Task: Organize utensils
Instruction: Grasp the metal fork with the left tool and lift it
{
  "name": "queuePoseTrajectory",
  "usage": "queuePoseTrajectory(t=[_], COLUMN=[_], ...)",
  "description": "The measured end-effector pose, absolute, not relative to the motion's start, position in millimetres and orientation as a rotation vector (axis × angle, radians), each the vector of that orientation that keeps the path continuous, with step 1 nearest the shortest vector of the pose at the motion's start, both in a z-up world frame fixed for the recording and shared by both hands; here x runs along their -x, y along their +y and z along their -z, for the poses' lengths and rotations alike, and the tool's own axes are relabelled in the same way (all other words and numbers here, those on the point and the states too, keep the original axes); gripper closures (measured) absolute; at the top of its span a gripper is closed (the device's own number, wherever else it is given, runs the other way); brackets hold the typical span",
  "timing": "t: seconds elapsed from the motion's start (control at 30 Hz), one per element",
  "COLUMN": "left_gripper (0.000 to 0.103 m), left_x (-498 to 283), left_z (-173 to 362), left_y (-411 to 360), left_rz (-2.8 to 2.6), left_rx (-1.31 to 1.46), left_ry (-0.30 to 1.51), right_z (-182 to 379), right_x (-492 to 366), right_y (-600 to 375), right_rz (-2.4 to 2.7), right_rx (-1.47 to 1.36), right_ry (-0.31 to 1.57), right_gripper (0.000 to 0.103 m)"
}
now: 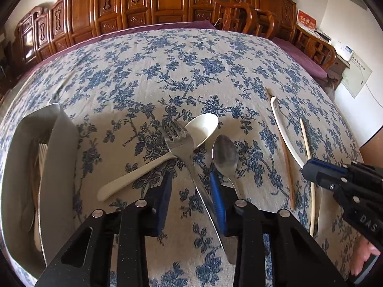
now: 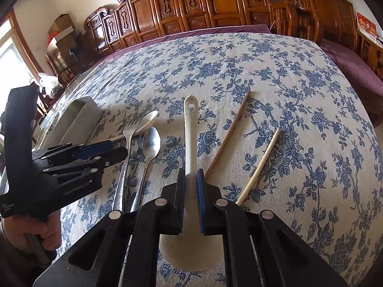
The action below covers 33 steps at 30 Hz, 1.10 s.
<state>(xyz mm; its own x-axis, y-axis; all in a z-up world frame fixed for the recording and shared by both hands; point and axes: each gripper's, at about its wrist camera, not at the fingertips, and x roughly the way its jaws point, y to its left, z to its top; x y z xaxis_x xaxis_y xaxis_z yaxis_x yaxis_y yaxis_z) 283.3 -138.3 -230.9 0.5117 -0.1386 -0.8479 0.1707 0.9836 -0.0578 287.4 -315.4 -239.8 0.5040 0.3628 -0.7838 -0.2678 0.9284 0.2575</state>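
The left hand-held gripper point(image 1: 194, 196), nearest the lens, straddles the steel fork's point(image 1: 184, 153) handle with a gap showing at its pads, not yet clenched; it should close squarely on the handle, clear of the steel spoon point(image 1: 225, 155) just beside. The right hand-held gripper point(image 2: 190, 189) is clenched on the white plastic ladle's point(image 2: 190, 129) handle. The grey utensil holder point(image 1: 64, 143) waits at left. A blue-flowered cloth covers the worktop point(image 1: 191, 71); carved wooden chairs point(image 1: 143, 4) stand behind.
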Motion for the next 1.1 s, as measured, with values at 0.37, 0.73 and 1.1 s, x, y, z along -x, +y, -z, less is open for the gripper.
queuePoseTrajectory(t=[0.37,0.73,1.1], left_gripper=[0.088,0.100,0.101], left_x=[-298,-287,-266], left_z=[242,236,212], left_y=[-147,-142,-137], left_rz=[0.153,0.163,0.210], left_rx=[-0.048,-0.057,-0.057], left_ry=[1.030,1.002,0.956], right_z=[245,256,262], right_x=[-290,-294,-299], right_y=[-312,-308,-292], right_rz=[-0.383,-0.396,-0.419], right_rx=[-0.086,-0.088,-0.082], right_ry=[0.983,1.013,1.026], right_gripper=[0.092,0.092,0.092])
